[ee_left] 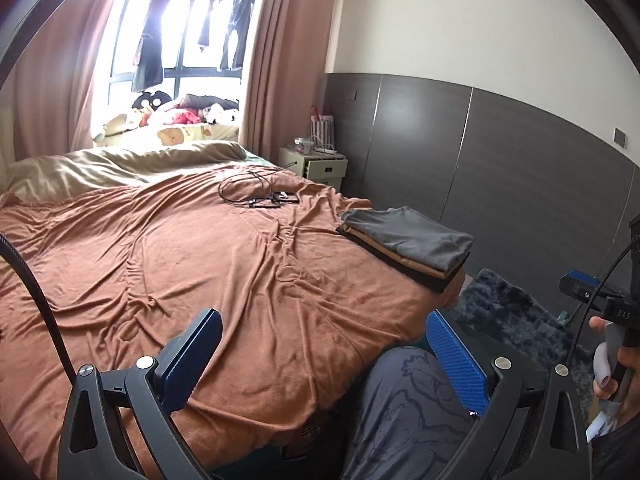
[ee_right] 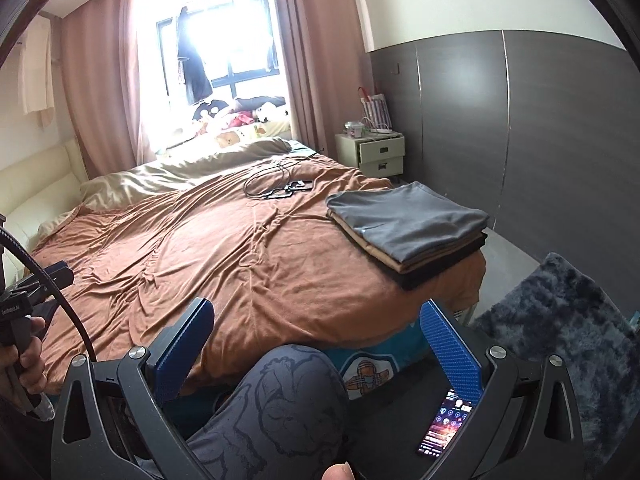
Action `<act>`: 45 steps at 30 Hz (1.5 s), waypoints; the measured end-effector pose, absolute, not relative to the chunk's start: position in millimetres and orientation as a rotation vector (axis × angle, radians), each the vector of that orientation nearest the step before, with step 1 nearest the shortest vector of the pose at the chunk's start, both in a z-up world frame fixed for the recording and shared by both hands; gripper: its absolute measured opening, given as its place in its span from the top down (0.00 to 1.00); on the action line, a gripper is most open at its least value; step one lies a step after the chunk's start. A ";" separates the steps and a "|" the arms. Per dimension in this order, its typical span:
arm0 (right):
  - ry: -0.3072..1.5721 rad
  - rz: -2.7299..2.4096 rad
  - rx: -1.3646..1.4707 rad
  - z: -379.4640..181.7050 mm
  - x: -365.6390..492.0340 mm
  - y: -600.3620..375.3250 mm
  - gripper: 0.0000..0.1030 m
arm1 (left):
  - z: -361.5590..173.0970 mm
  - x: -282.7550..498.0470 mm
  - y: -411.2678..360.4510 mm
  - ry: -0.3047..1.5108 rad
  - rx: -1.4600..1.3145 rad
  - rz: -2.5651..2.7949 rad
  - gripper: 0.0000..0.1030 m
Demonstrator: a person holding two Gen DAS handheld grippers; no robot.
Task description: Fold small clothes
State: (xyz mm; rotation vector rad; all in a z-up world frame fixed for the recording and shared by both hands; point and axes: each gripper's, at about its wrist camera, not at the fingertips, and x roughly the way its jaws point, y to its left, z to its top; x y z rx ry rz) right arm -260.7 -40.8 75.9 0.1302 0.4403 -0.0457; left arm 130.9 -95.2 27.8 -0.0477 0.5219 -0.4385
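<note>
Seen first from the left wrist, the left tongs hang spread wide with nothing between their blue pads, above the near edge of a bed under a wrinkled rust-brown blanket. The folded clothes lie in a neat stack at the bed's right edge, a grey piece on top, tan below it and black at the bottom. Black cables coil farther up the bed, near a beige pillow. A patterned knee shows low in the picture, and the right tongs appear at the far right, gripped by a hand. From the right wrist, the right tongs are equally wide apart and empty. That stack sits ahead and to the right, at the bed's corner. A lit phone lies low beside the right pad, with a shaggy dark rug on the floor and a pale nightstand against the grey panelled wall.
</note>
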 end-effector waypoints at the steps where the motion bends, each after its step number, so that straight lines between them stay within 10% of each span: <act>1: 0.439 -0.040 0.130 73.6 -261.6 -39.9 0.00 | 27.0 125.2 -92.0 0.513 -0.043 -0.424 0.01; 45: 0.346 0.054 0.167 17.7 -300.2 17.5 0.00 | 13.3 15.2 -41.7 0.436 -0.027 -0.254 0.00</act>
